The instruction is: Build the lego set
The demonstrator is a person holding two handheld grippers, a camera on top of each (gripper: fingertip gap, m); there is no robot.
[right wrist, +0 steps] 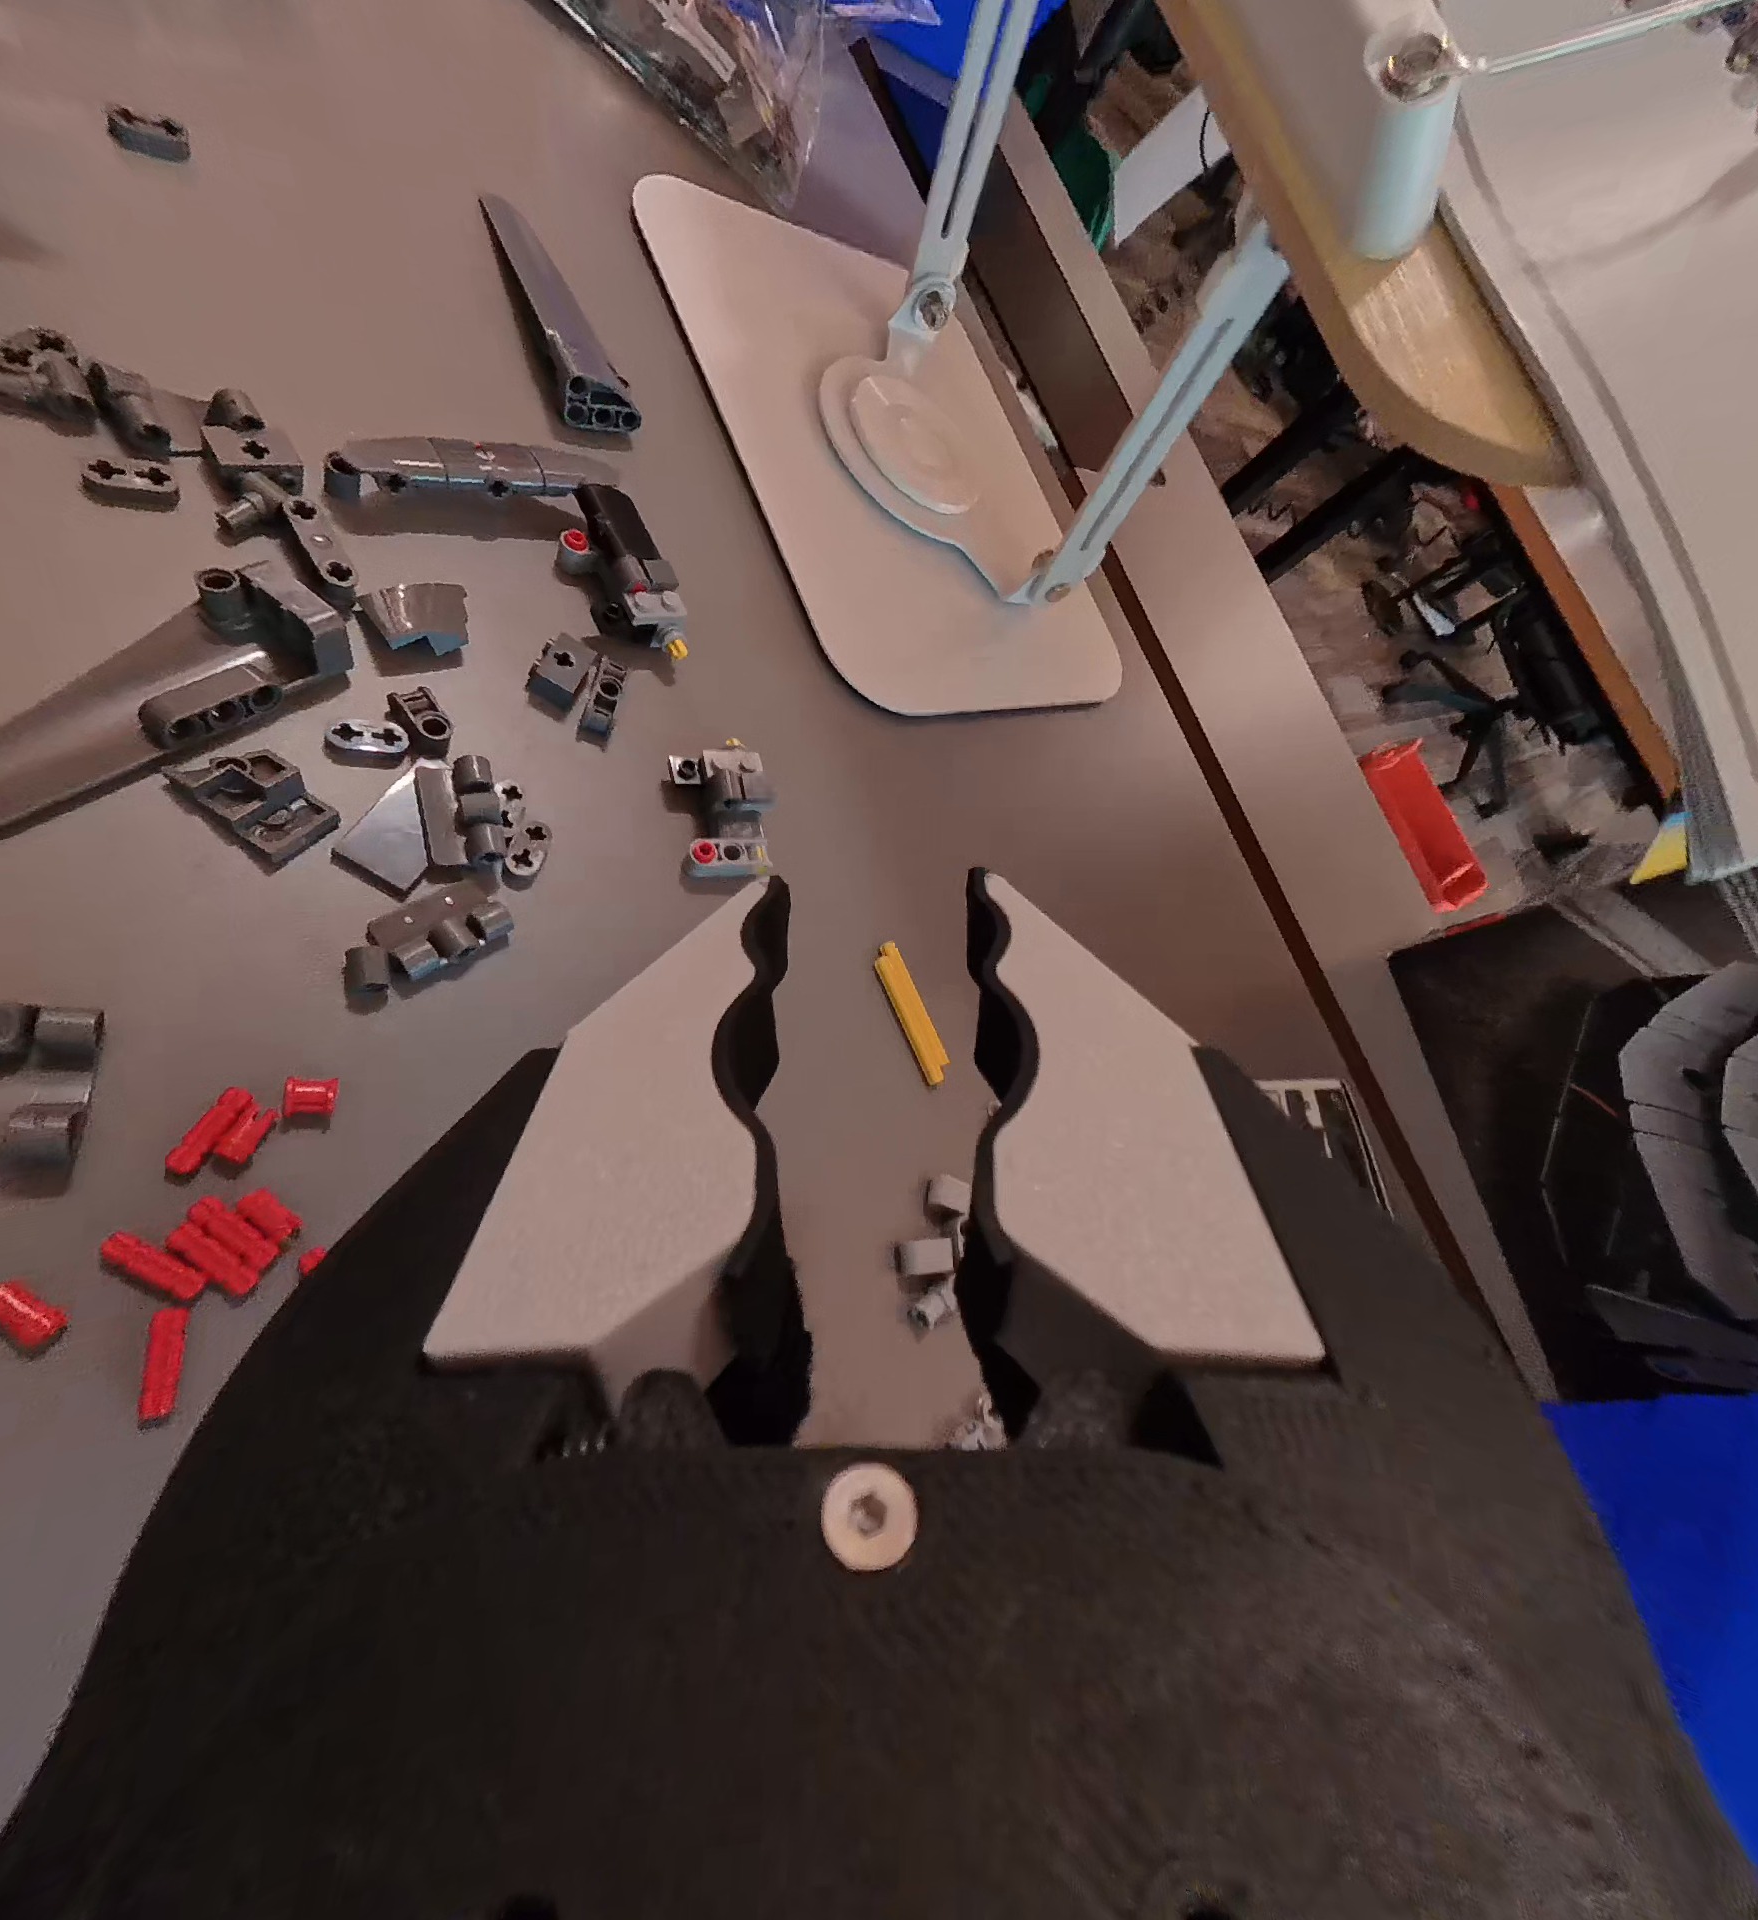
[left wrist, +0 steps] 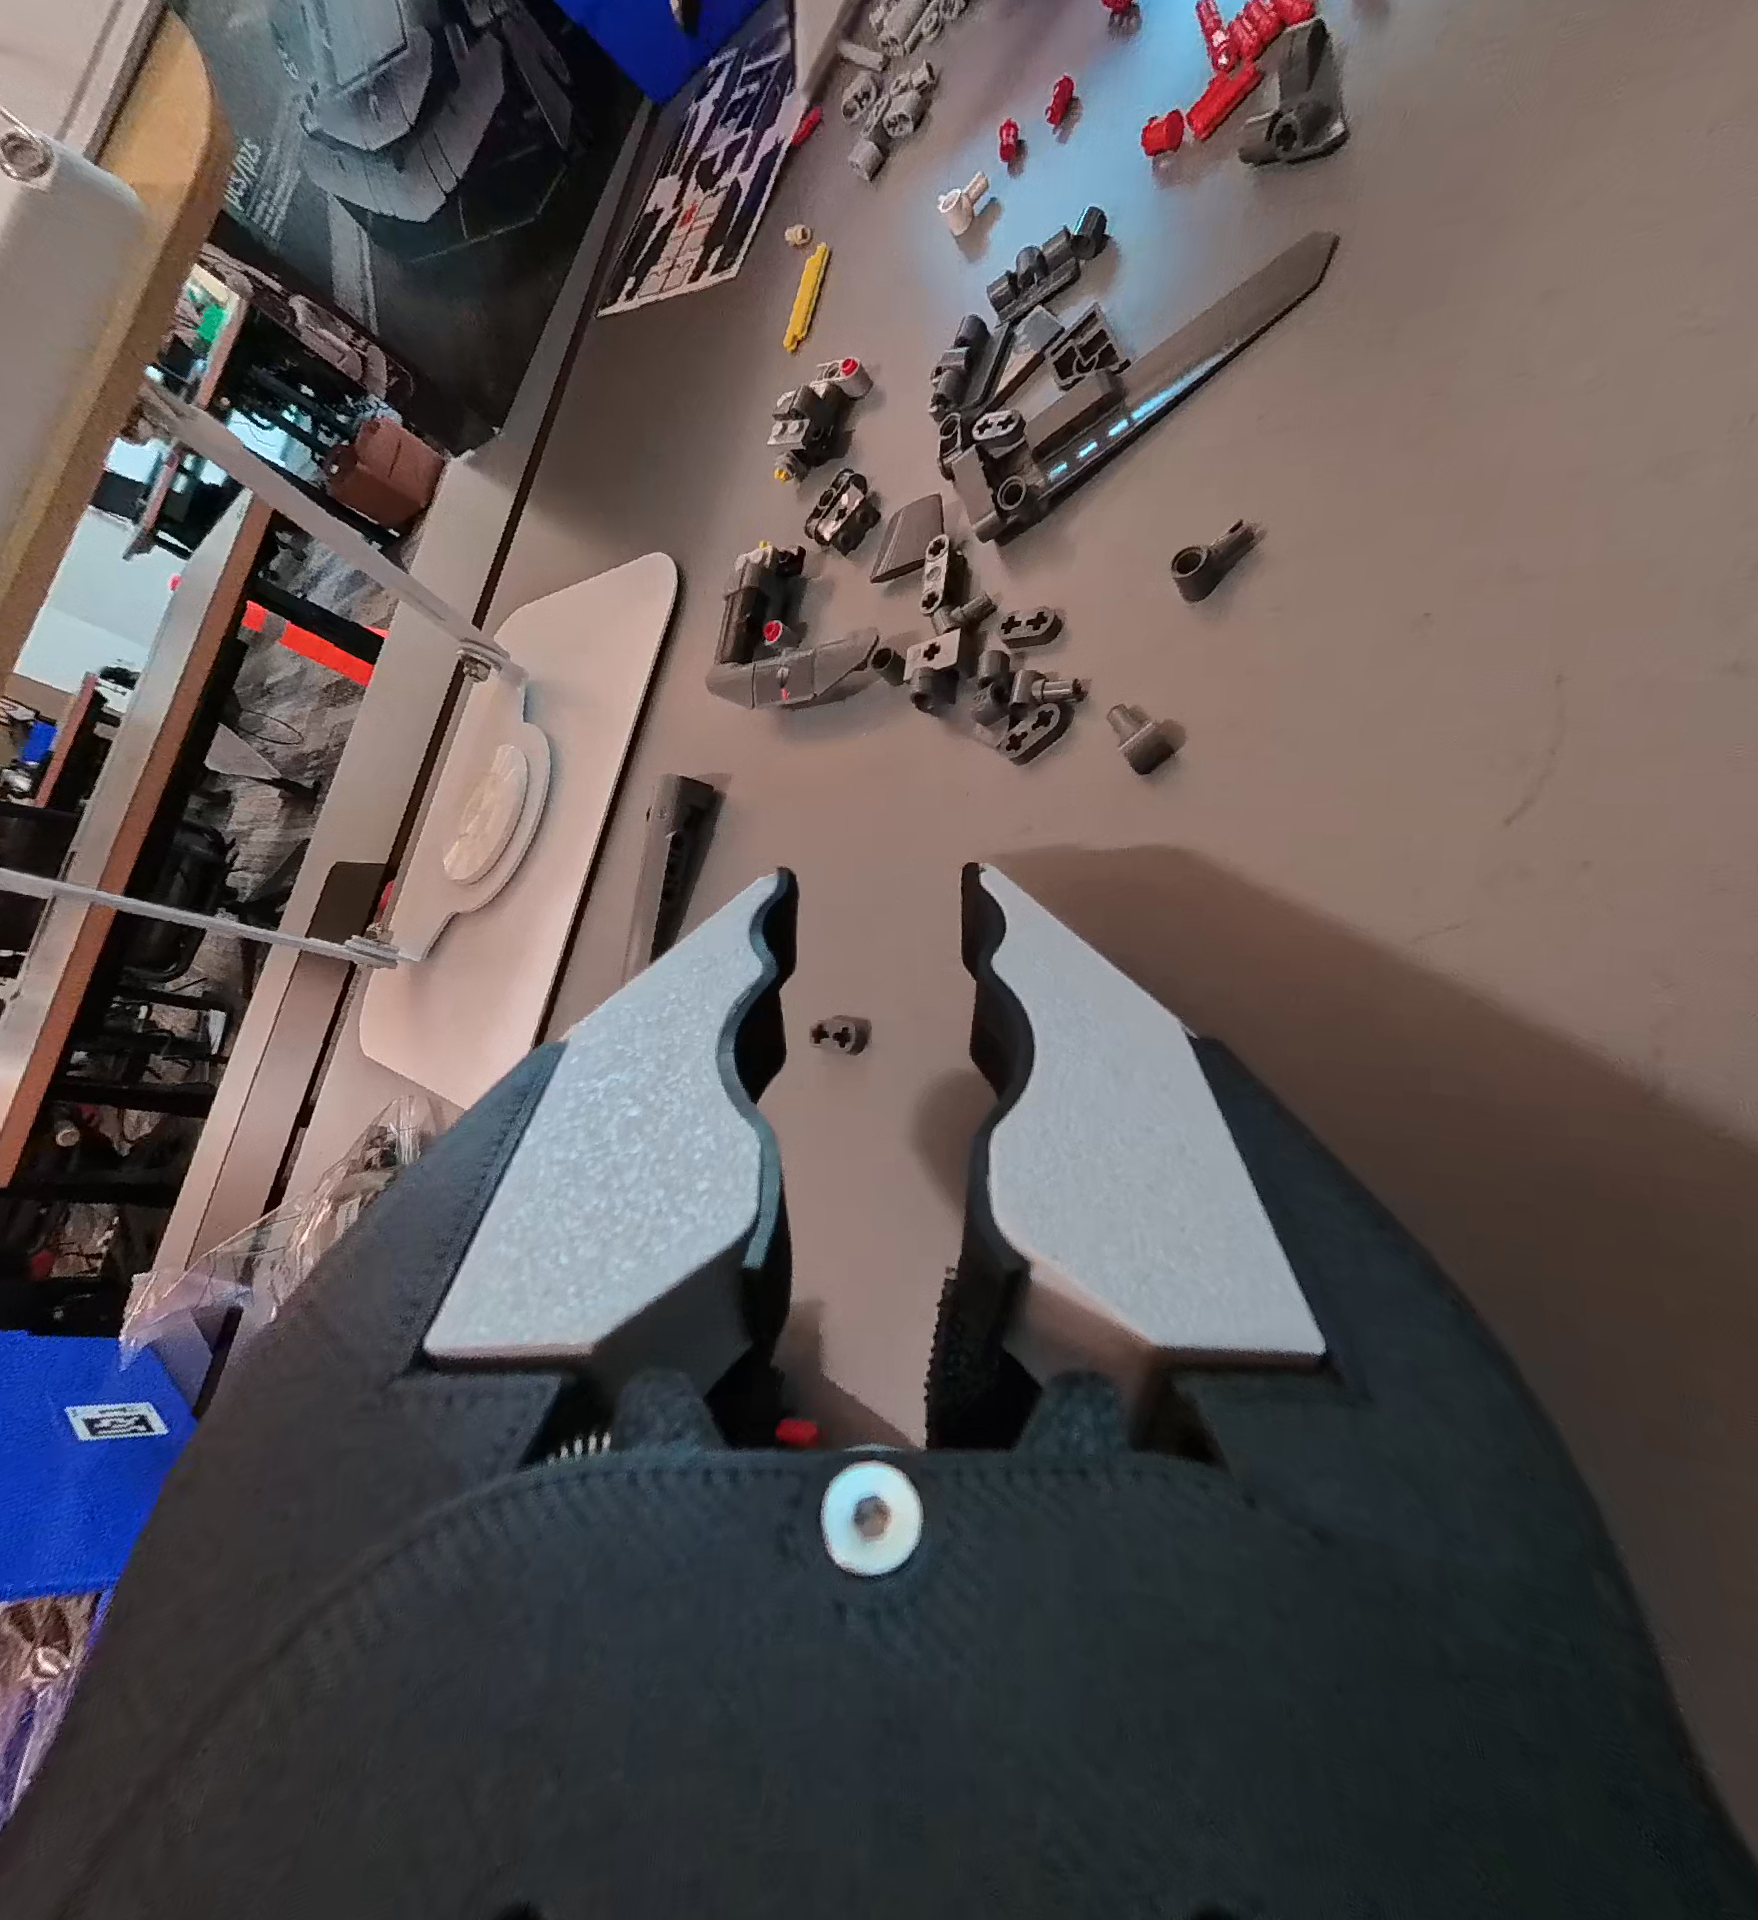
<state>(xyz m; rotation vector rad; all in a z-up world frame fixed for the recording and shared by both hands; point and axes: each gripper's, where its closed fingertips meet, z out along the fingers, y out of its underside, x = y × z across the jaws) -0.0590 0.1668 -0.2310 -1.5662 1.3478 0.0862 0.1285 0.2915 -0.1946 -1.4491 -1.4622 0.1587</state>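
Seemingly light, stiff and slippery, the small dark grey plastic connector (left wrist: 840,1035) lies between the left gripper (left wrist: 877,883)'s parted, untouching fingers; the right gripper (right wrist: 877,883), likewise released, straddles a thin yellow plastic axle (right wrist: 911,1013) pointing to 11 o'clock.

I seem to be at a workshop bench: loose building-toy parts (left wrist: 1000,436) on a grey table (left wrist: 1477,727), a lamp base (right wrist: 885,457), cluttered shelving (left wrist: 127,831) beyond.

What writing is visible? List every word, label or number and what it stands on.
Dark printed box: white lettering along its edge; I will not quote it.
Black and white sticker sheet: any text is too small to read.
Square marker tag on the blue surface: a coded pattern, no readable words.
Grey building pieces: no writing seen.
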